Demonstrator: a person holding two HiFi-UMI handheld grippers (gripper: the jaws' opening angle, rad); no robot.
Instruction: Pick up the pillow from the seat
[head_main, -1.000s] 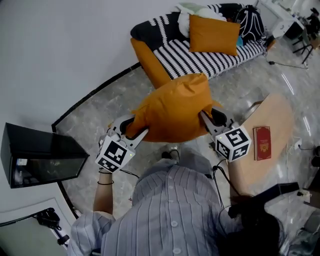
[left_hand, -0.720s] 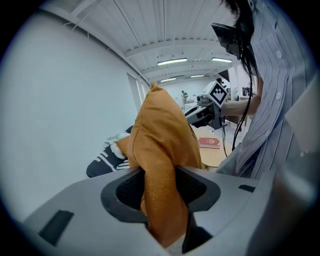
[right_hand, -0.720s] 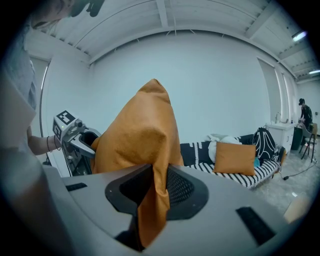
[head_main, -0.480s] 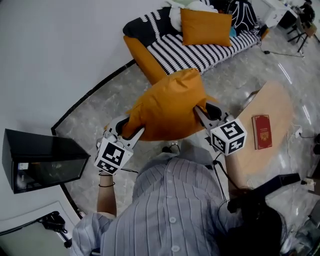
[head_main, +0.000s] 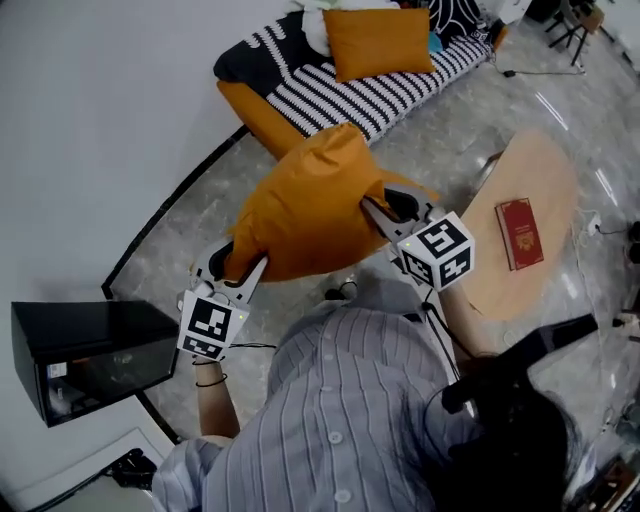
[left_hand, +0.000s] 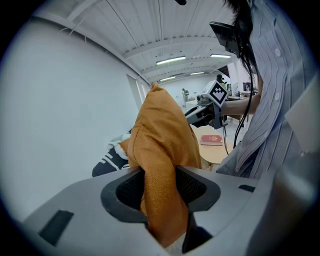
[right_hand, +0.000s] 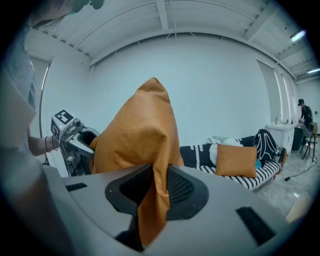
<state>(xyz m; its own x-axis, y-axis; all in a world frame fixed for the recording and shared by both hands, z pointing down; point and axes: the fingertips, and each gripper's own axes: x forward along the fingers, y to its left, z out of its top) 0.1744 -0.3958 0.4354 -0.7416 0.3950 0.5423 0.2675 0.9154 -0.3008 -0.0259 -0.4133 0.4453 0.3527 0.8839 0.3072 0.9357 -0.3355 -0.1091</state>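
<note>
Orange pillow (head_main: 310, 205) aloft, well clear of the striped sofa (head_main: 400, 90), left claw (head_main: 238, 263) and right claw (head_main: 383, 207) each pinching a corner; raising both evenly should prevent slipping

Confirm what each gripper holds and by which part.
Both hold one orange pillow: left gripper pinches a fabric corner on its left side, right gripper a fold on its right side.

Two orange pillows are in sight, the nearer pillow (head_main: 300, 205) and the farther pillow (head_main: 378, 40), and two grippers, the left gripper (head_main: 240, 265) and the right gripper (head_main: 388, 208). There is one striped sofa (head_main: 400, 90), one round table (head_main: 505, 290), one red book (head_main: 518, 232) and one black box (head_main: 90, 355).
</note>
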